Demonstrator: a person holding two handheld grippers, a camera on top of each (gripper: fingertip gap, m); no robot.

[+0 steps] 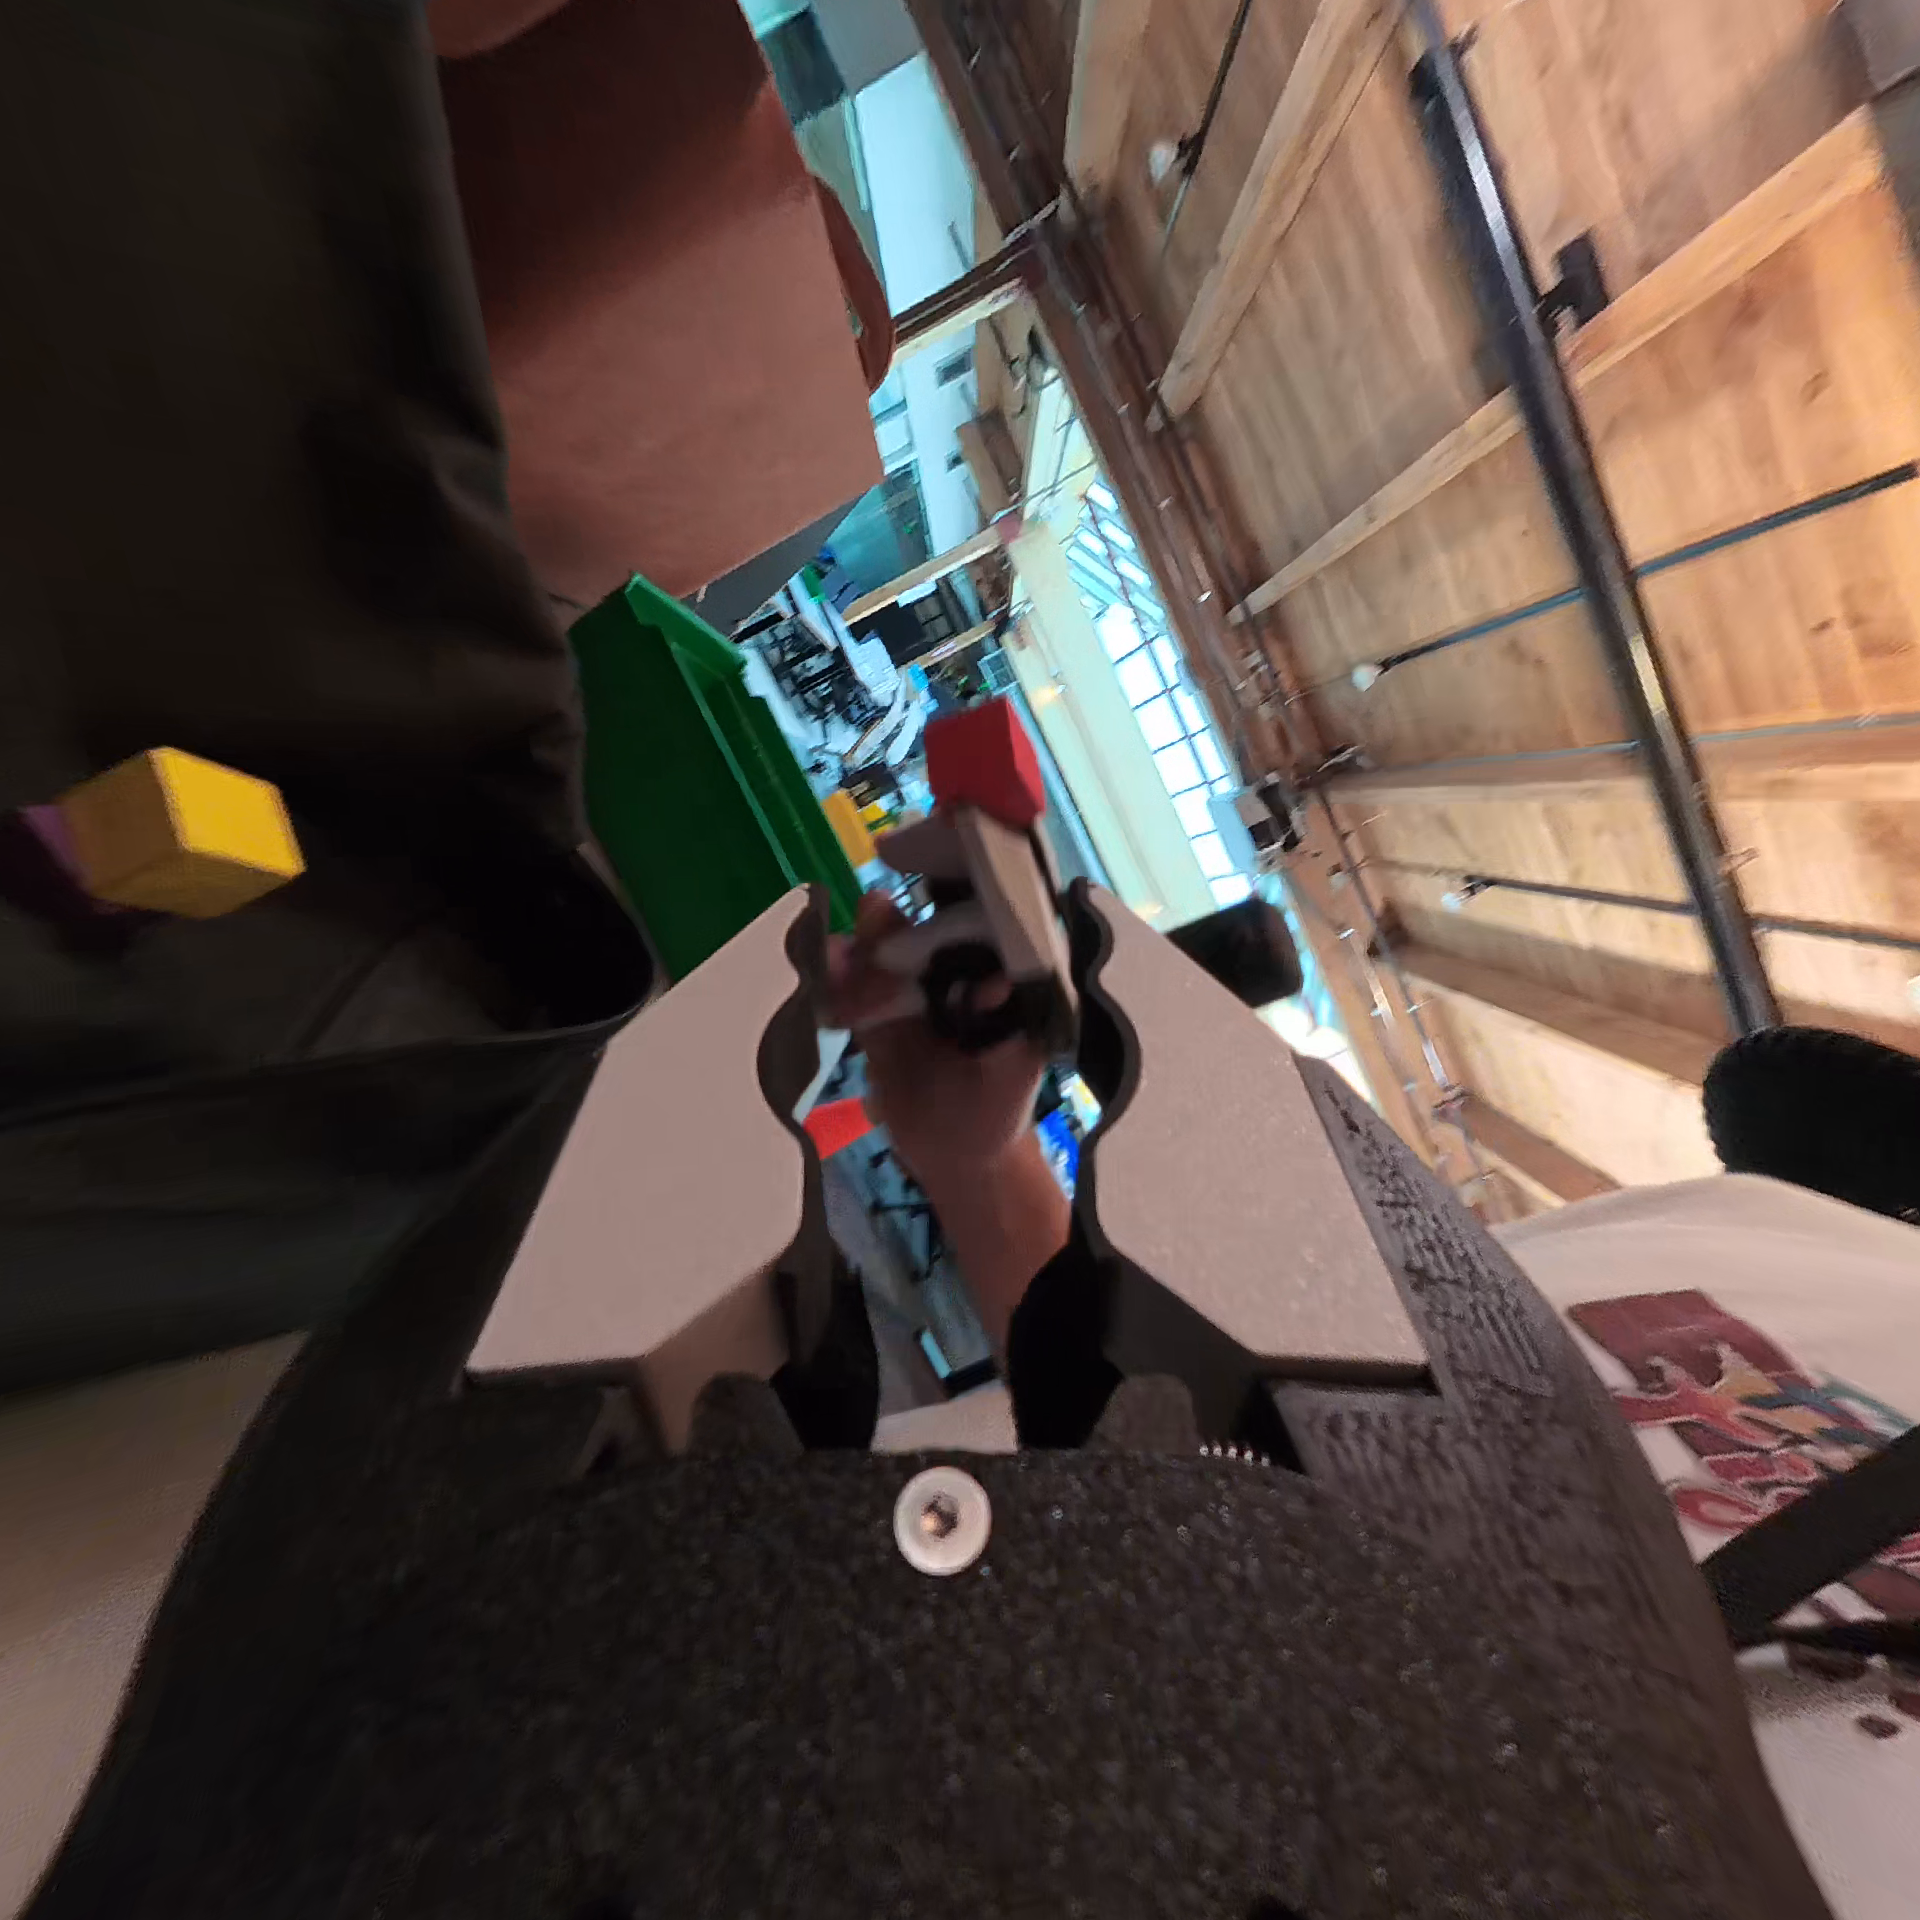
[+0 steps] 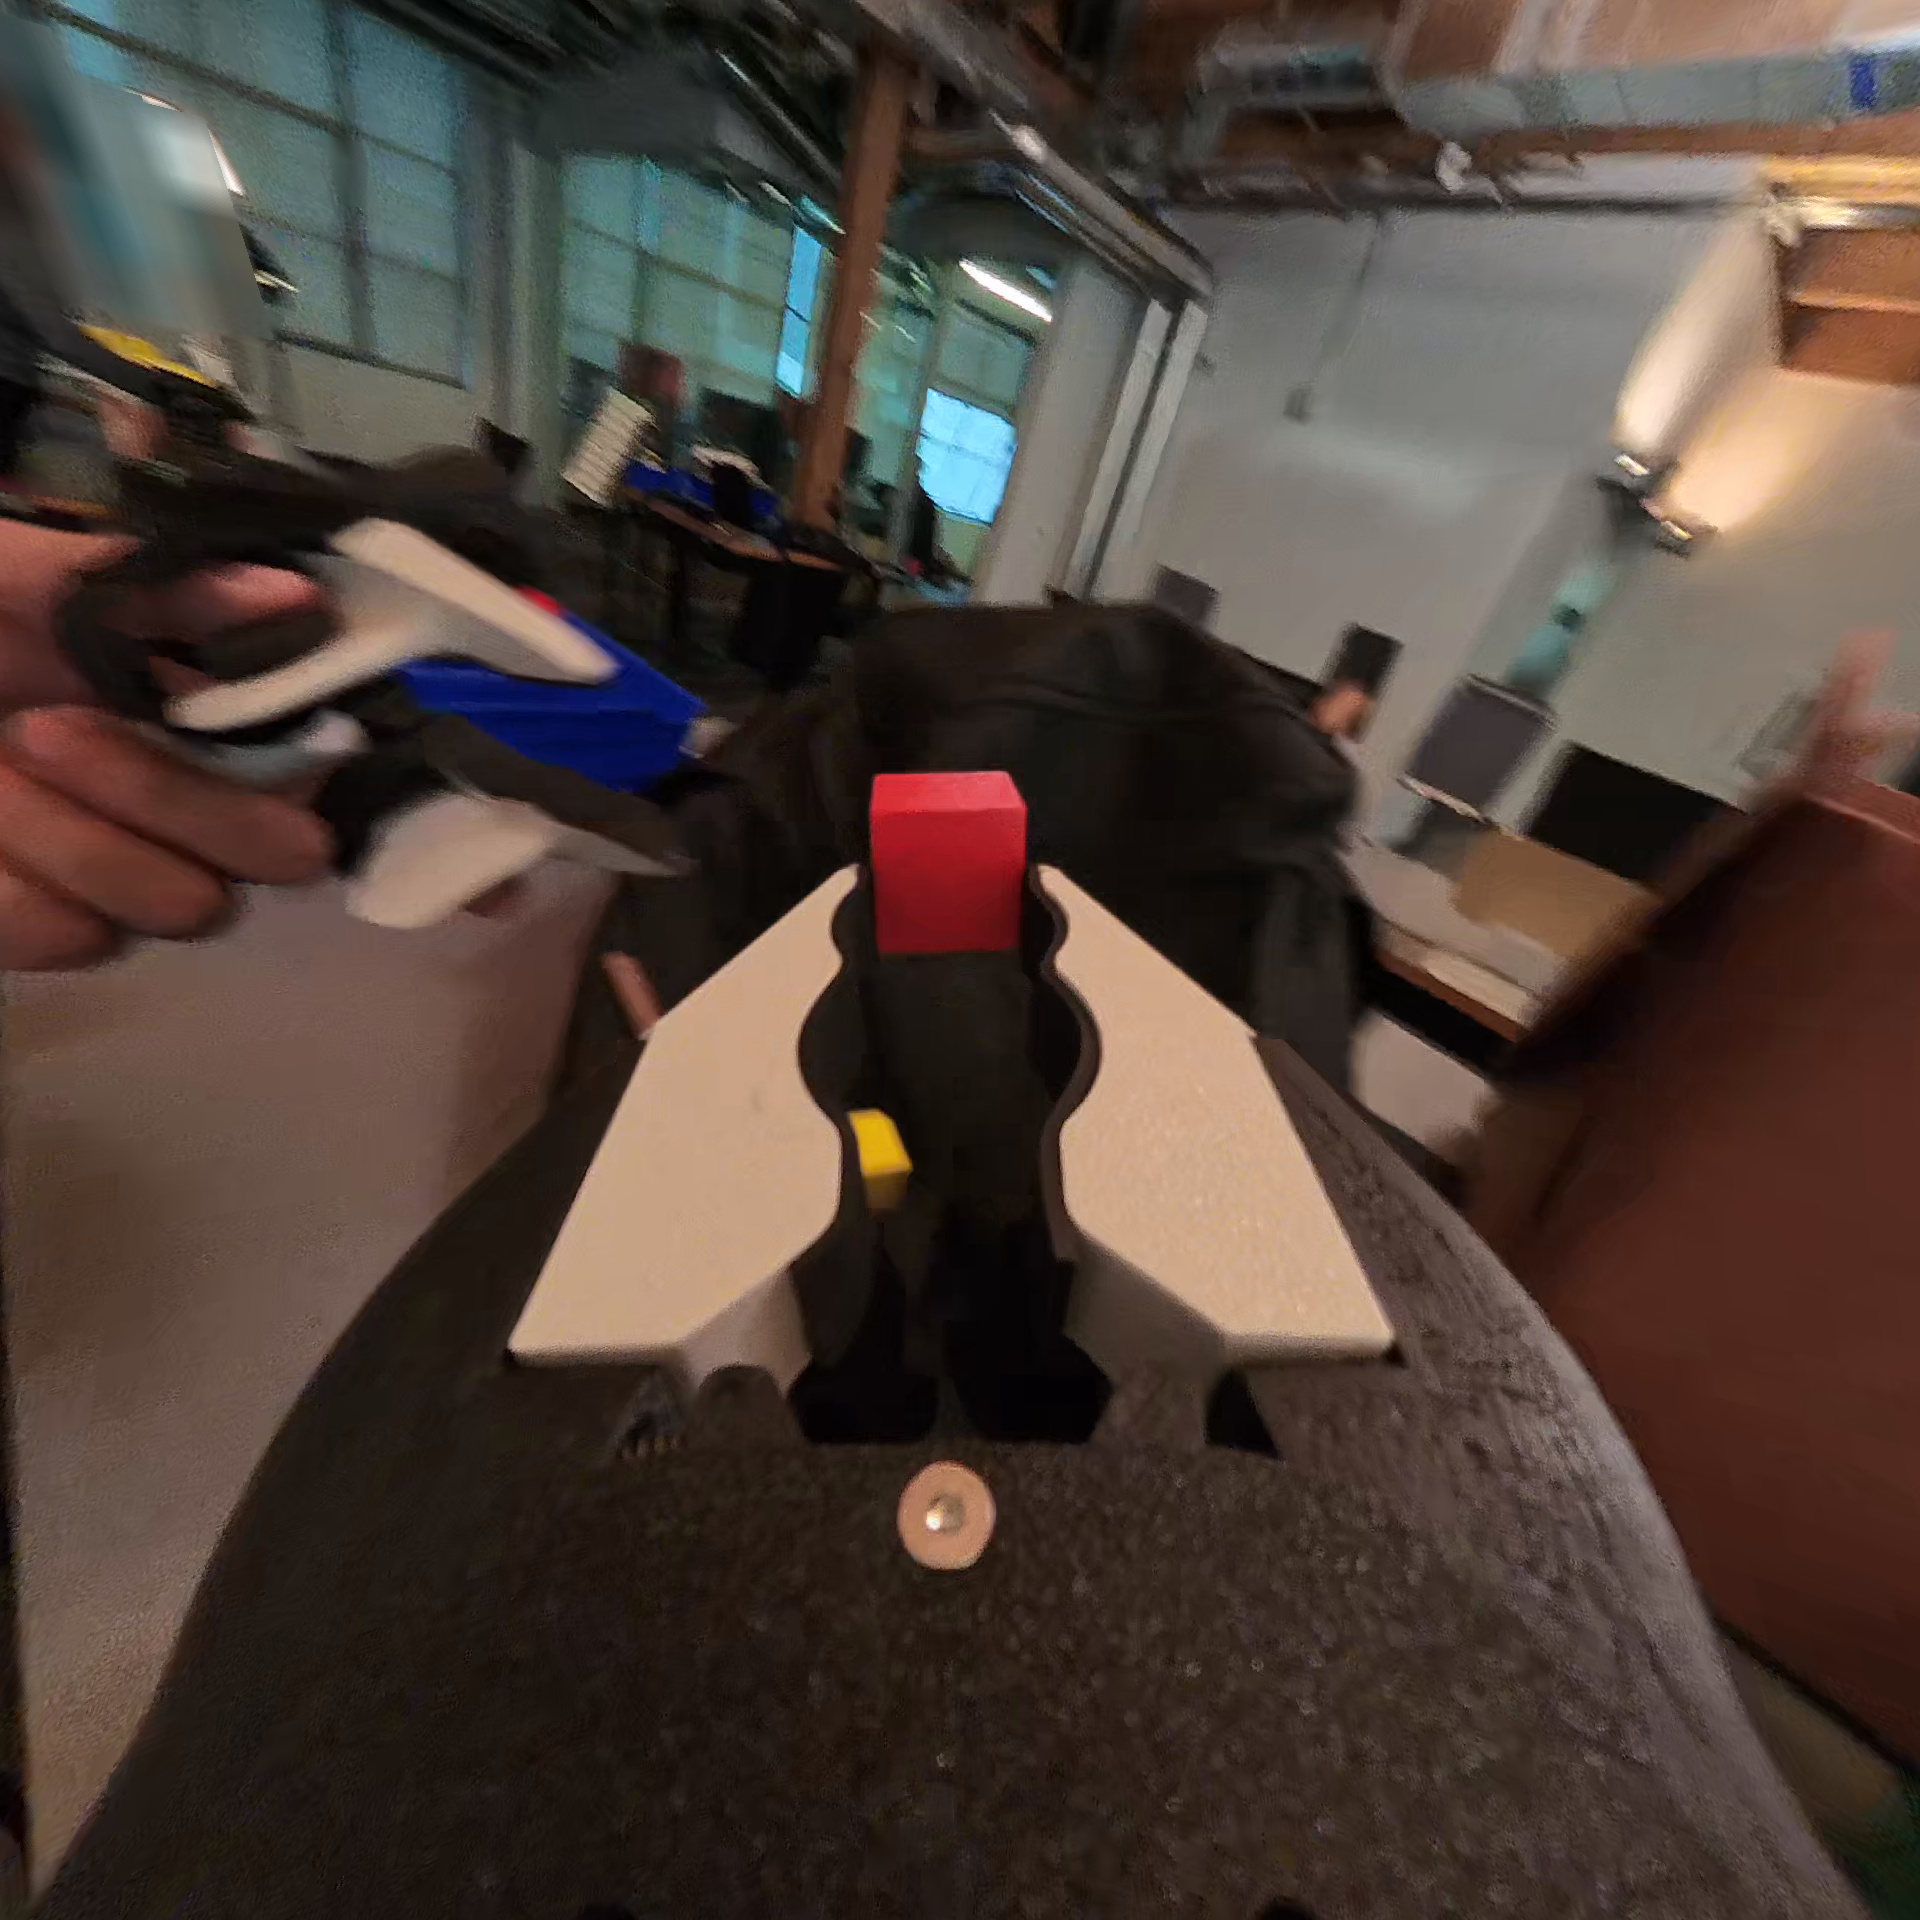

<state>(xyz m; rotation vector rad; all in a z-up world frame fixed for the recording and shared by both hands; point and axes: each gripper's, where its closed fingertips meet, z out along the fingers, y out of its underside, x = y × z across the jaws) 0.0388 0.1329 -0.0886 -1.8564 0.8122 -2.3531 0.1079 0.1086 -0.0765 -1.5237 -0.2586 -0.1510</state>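
The right gripper [image 2: 951, 894], centre frame, has its jaws clamped on a red block [image 2: 948, 862]. The left gripper [image 1: 945, 920], lower centre and tilted, stands parted with nothing between its jaws; a hand [image 2: 114, 769] at left edge holds it.

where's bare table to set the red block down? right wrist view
Bare pale tabletop left of the right gripper, which is shut on the red block, and below the left gripper. Crowded ahead: yellow block and black bag. Brown panel walls off the right.

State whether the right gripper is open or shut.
Shut on the red block: the right gripper has both fingertips pressed against the block's sides, holding it in the air.
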